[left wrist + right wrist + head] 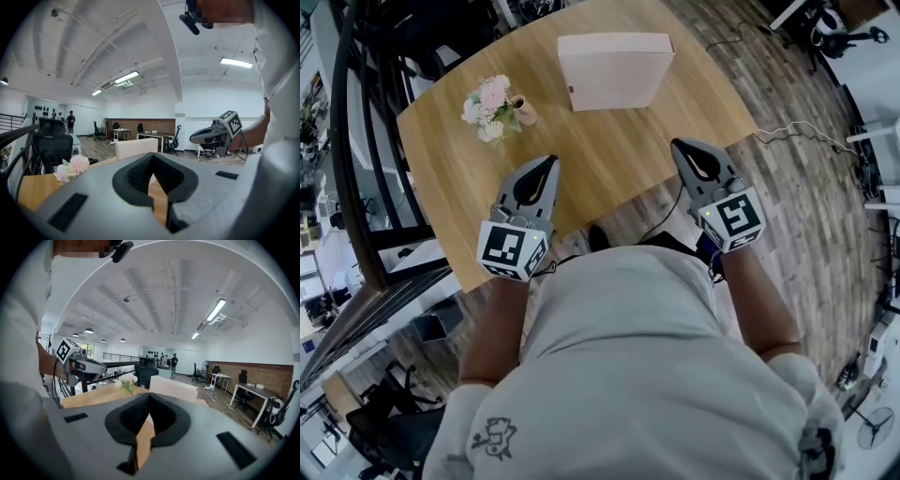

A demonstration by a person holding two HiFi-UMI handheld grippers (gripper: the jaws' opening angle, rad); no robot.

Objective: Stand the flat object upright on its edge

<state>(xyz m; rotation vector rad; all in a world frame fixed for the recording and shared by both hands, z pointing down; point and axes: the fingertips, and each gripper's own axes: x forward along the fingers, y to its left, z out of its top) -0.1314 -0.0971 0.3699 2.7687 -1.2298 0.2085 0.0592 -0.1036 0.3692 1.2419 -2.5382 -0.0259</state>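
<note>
Grey left gripper: jaws pressed together tip to tip, nothing between them. Right gripper is the same: jaws shut, empty

Head view: left gripper and right gripper are side by side at the near edge of the wooden counter. Tips point toward the far side. Each has its marker cube at the back end, toward the person. Neither gripper touches anything on the counter

Pale pink flat box is up on its long edge near the far side of the counter. Broad face is toward the person, narrow edge on top. It's well apart from both grippers, ahead of the gap between them. In each gripper view the box shows just past the closed tips, upright on the wood

Bunch of pink and white flowers sits left of the box, near it but not touching. Can't tell if it stands or lies

Further out:
- wood-plank floor around the counter
- white cable on the floor to the right
- black office chair past the counter's left end
- person's pale shirt fills the bottom of the head view
</note>
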